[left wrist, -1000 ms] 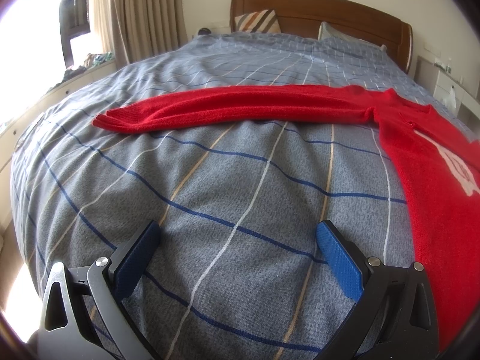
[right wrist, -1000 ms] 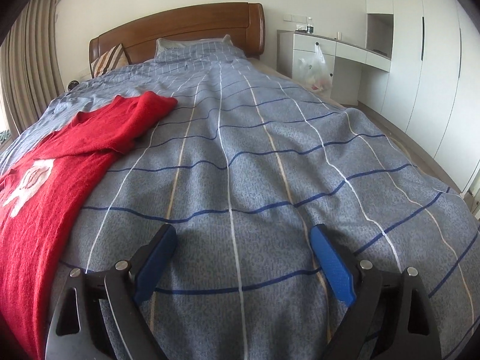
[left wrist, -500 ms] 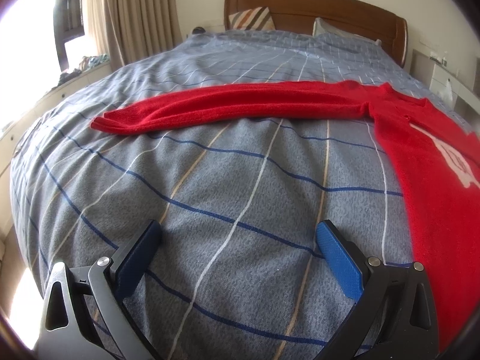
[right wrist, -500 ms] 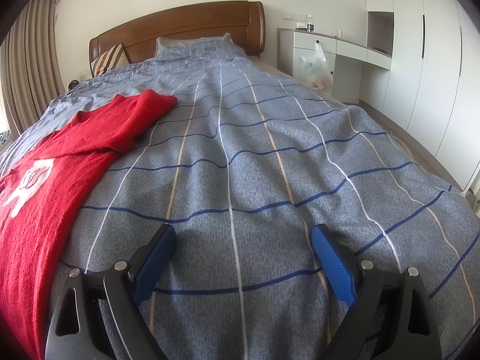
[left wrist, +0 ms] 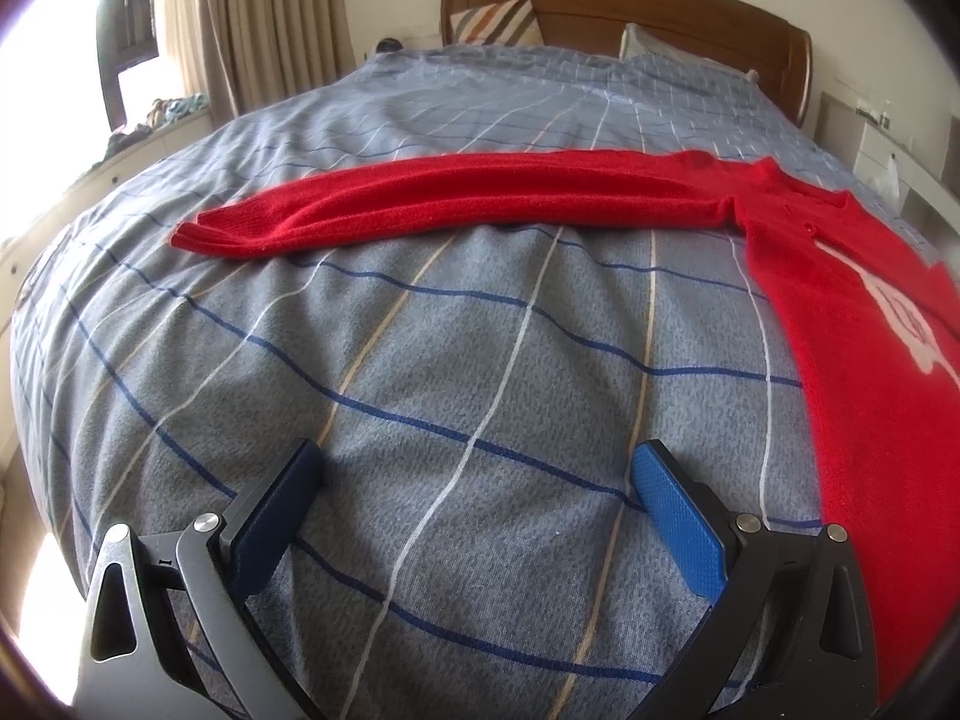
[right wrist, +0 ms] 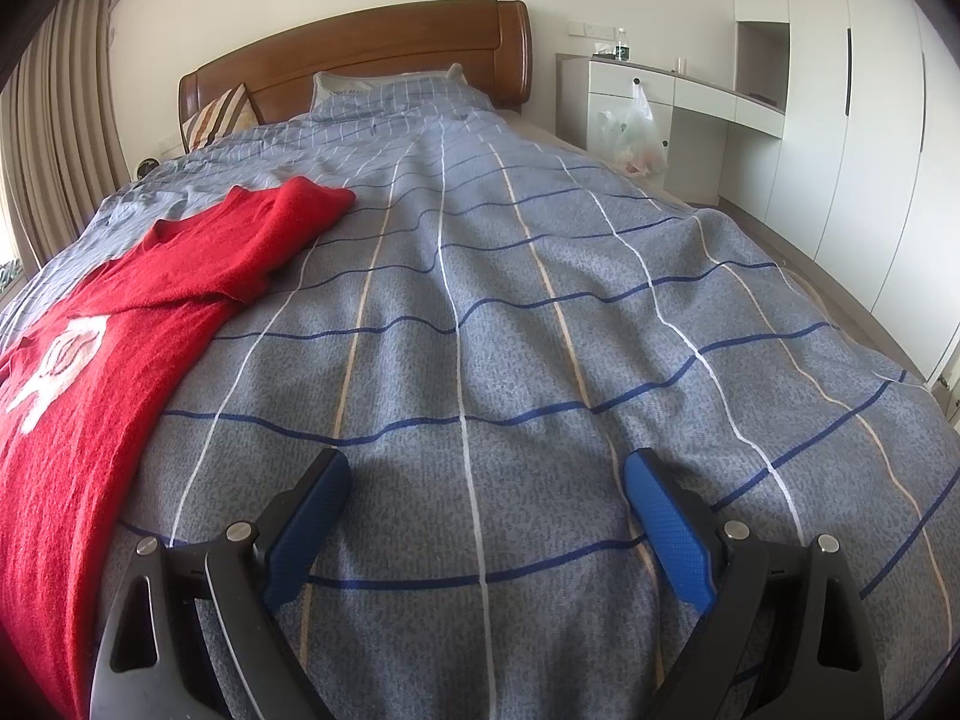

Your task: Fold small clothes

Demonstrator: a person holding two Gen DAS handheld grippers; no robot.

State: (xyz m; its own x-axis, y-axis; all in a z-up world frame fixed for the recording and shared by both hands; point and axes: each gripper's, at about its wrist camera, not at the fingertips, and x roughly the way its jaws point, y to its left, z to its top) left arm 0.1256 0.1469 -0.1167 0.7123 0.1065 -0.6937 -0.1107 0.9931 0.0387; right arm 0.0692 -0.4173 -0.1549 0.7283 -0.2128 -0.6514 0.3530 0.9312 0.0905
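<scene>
Across the bed (left wrist: 480, 360) we saw the red sweater (left wrist: 852, 360) lying flat, one sleeve (left wrist: 456, 204) stretched out sideways. Our left gripper (left wrist: 477, 480) and right gripper (right wrist: 486, 486) hovered over bare checked cover, both spread wide and holding nothing, apart from the sweater.

A grey-blue checked bedspread (right wrist: 540, 312) covers the bed, running up to a wooden headboard (right wrist: 372, 54) at 12 o'clock. A striped cushion (right wrist: 216, 117) leans against the headboard at 11 o'clock, beside a pillow (right wrist: 384, 87). At 1 o'clock a plastic bag (right wrist: 639, 132) hangs on a white drawer unit (right wrist: 606, 90), with tall white wardrobe doors (right wrist: 864, 120) at 2 o'clock. Beige curtains (left wrist: 264, 18) hang at 11 o'clock in the left view
</scene>
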